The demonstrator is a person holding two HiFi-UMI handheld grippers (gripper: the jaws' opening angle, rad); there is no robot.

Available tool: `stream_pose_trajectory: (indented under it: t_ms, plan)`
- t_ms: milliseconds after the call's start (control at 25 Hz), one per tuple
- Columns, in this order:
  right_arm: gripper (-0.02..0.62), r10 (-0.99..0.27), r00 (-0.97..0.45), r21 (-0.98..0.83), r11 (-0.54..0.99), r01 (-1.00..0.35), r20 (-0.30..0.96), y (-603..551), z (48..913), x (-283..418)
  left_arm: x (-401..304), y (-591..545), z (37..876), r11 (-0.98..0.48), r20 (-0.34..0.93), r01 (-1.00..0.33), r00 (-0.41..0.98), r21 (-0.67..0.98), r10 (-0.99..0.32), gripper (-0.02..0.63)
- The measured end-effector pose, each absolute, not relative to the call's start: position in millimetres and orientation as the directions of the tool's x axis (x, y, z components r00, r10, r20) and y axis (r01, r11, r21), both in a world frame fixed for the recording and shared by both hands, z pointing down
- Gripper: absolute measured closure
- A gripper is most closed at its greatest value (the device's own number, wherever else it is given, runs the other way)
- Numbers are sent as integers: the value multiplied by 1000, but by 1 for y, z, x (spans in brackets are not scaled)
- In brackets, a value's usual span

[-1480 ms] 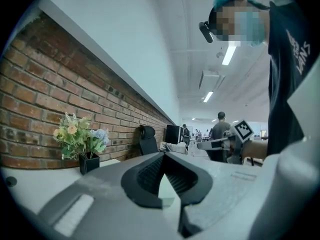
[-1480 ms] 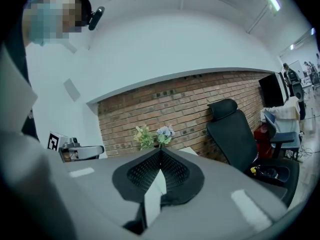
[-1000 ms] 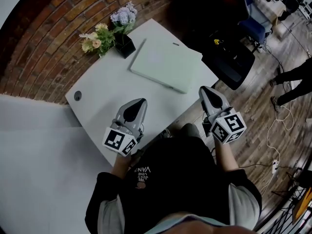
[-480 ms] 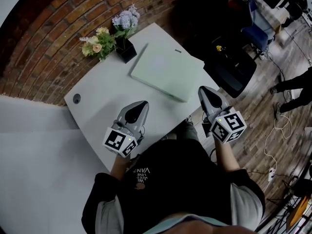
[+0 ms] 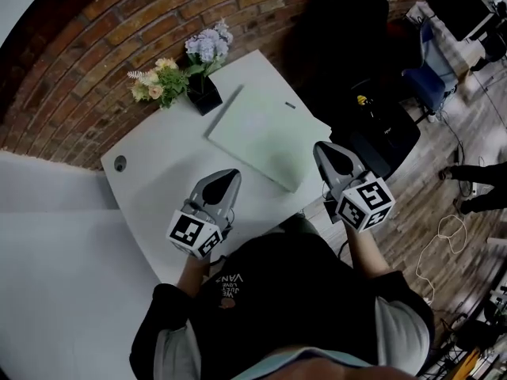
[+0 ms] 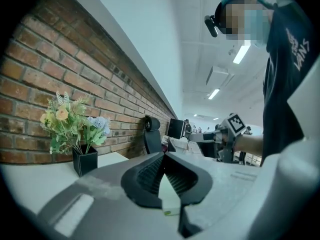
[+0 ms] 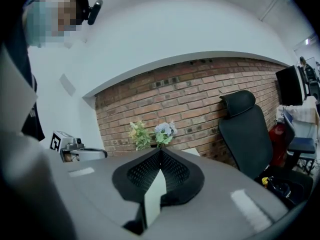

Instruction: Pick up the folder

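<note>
Where the head view looks steeply down, a white table (image 5: 158,184) is seen against a brick wall (image 5: 87,46), and the pale green folder (image 5: 257,129) lies flat and closed on the table's far right part, with 1 long side along the table's right edge. At the table's far edge a black pot (image 5: 203,93) of flowers (image 5: 158,81) is stood, and a small round hole (image 5: 120,163) is cut near the table's left end. The left gripper (image 5: 231,174) is held over the table's near part, its tip apart from the folder, while the right gripper (image 5: 321,146) is held just off the table's right edge, beside the folder's long side. A black office chair (image 5: 380,133) is parked beyond the table's right side. In the left gripper view, the 2 jaws are seen brought fully together at their tips with nothing gripped; the pot of flowers is shown upright on the table ahead to the left, and the right gripper with its marker cube is seen across the table to the right. In the right gripper view, the 2 jaws are likewise seen closed on each other and empty; the flowers are seen straight past their tips at the table's wall side, the chair is seen to the right, and the left gripper is seen low at the left.
</note>
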State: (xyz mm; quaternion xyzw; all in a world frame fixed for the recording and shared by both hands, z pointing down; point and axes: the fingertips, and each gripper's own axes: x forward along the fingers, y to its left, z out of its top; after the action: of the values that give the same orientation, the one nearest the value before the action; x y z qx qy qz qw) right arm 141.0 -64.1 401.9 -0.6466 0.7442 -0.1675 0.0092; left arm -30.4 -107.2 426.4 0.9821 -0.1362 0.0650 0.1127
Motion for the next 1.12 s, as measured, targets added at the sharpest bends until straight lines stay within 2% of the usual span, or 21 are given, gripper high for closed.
stream_pose_trajectory:
  t_ms: [560, 1120]
  plan:
    - [597, -938, -289, -271, 233, -934, 191, -125, 416, 190, -1, -136, 443, -847, 182, -481, 875, 225, -448, 606]
    - [597, -865, -446, -261, 387, -884, 229, -174, 444, 206, 0, -149, 465, -699, 190, -677, 736, 231, -650, 606]
